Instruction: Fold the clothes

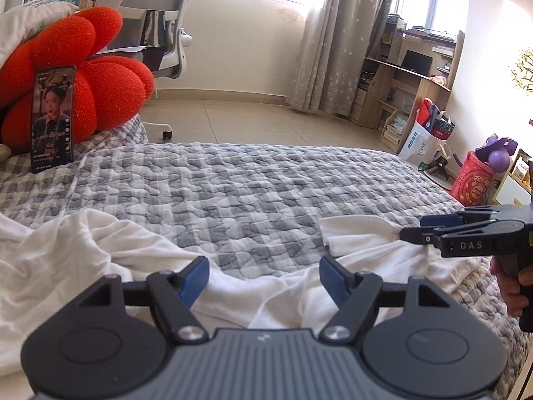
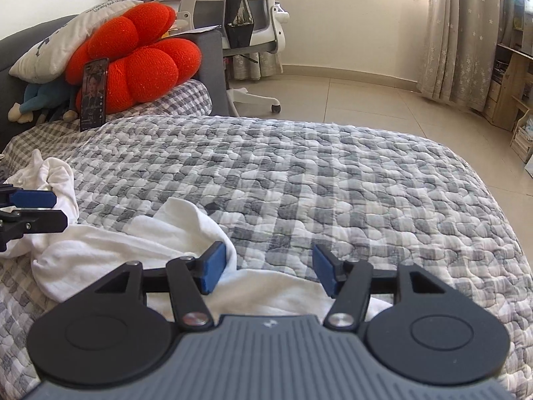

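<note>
The garment is plain white, with no print showing. Under it the quilt carries a grey-and-white check, puckered into pebble shapes. Both grippers are black with a ribbed grey body, and their pads are blue (the same blue shows on the right gripper's pads). The cushion is bright orange-red knit. The phone has a dark screen with a portrait in blue-grey tones. The pillow is white with dark lettering. The curtain is beige-grey, dotted with small pale stars. The floor is cream tile.
</note>
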Tool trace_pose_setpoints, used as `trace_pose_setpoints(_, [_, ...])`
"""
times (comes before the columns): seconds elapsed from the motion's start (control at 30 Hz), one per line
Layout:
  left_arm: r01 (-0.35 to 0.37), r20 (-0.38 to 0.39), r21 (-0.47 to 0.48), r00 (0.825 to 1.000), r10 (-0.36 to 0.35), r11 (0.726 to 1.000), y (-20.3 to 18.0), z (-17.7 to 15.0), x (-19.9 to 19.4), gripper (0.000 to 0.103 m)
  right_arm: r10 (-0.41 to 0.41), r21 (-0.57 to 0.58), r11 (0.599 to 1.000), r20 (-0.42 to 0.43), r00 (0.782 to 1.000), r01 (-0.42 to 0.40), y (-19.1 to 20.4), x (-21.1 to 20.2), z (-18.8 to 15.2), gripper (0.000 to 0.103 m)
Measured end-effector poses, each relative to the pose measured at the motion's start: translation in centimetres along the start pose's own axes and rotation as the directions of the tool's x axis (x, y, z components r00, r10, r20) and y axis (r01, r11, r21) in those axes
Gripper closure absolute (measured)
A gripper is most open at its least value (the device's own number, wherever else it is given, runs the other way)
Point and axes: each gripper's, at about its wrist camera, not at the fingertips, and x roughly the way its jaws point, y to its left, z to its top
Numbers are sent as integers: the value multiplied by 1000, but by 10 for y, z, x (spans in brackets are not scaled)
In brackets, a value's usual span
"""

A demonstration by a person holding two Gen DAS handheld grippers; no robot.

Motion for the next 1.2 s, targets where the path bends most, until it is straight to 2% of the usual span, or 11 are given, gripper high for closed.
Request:
trace_pose_setpoints(0.2, [25, -17, 11, 1000, -24, 1000, -10, -4, 7, 29, -88, 6, 996, 0, 996, 88, -16, -8, -9, 42])
trace_pose_setpoints(0.33, [24, -28, 18, 999, -23, 1000, -13, -6, 10, 29, -99, 42, 994, -2, 995, 99, -26, -14, -12, 42])
trace_pose_setpoints(0.47, [22, -34, 24, 999, -21, 999, -15, -8, 12, 29, -58, 56, 997, 8, 998, 57, -23, -18, -8, 42])
trace_pose_setpoints(0.67, [20, -45, 44, 999, -18, 999, -18, -11, 13, 29, 10, 20, 1000, 17, 1000, -10, 1, -17, -5, 42])
trace_pose_setpoints(0.97, [-10, -41, 64, 999, 12, 998, -28, -12, 19, 30, 128, -34, 991, 26, 991, -128, 31, 1, 11, 42])
trace_pose_setpoints(1.03, [-19, -34, 52, 999, 21, 998, -27, -12, 18, 36, 140, -30, 990, 11, 990, -140, 33, 11, 13, 42])
trace_pose_setpoints(1.13, [-22, -21, 26, 1000, 22, 999, -23, -12, 15, 51, 136, -24, 990, -9, 991, -136, 34, 23, 14, 42])
trace_pose_setpoints(1.17, [-22, -19, 22, 1000, 22, 1000, -22, -12, 15, 61, 130, -24, 991, -6, 991, -131, 35, 25, 13, 51])
trace_pose_setpoints(1.2, [-23, -16, 21, 1000, 23, 1000, -21, -13, 15, 77, 125, -23, 992, -2, 992, -125, 37, 28, 12, 62])
